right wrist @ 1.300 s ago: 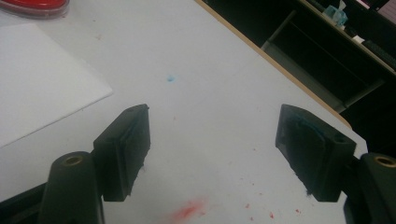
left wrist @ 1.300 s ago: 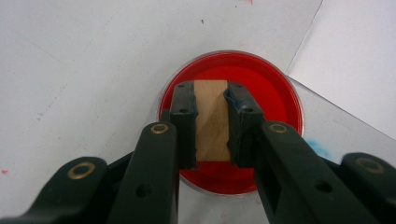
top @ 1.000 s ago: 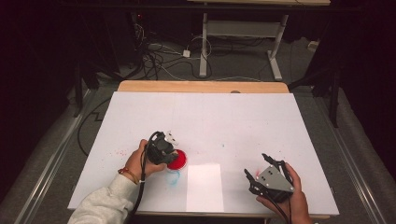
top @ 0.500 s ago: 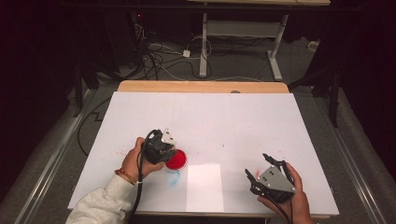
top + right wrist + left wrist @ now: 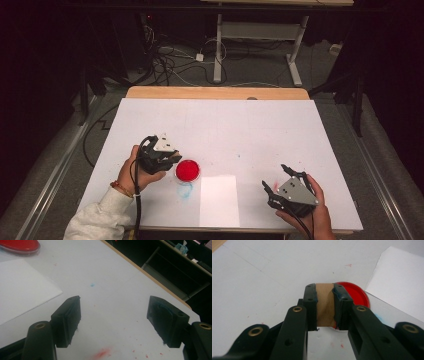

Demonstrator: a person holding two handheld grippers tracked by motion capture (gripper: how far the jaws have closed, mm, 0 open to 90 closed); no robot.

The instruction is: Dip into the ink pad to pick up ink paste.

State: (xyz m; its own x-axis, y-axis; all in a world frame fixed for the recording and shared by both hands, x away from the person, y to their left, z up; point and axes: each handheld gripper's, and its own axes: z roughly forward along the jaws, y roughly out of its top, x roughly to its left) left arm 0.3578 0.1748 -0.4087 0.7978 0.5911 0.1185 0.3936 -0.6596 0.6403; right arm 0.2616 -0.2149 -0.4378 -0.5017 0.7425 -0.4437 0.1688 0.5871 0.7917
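Note:
My left gripper point(image 5: 168, 159) hangs just left of a round red ink pad point(image 5: 188, 170) on the white table. Its jaws are shut on a small brown block point(image 5: 325, 303), seen in the left gripper view with the red pad point(image 5: 355, 293) right behind it. A white sheet of paper point(image 5: 219, 200) lies at the front middle of the table. At the front right my right gripper point(image 5: 280, 182) rests open, and nothing sits between its jaws point(image 5: 113, 312) but bare table. The red pad point(image 5: 20, 246) and the paper point(image 5: 22, 287) lie off to its left.
A blue smudge point(image 5: 185, 190) marks the table point(image 5: 225, 125) just in front of the pad, and red specks dot the surface near the right gripper. The table's wooden far edge point(image 5: 215, 93) borders a dark floor with cables and a desk frame.
My left gripper has lifted and drawn left off the red pad with the brown block, so the pad is fully uncovered. The right gripper has stayed put.

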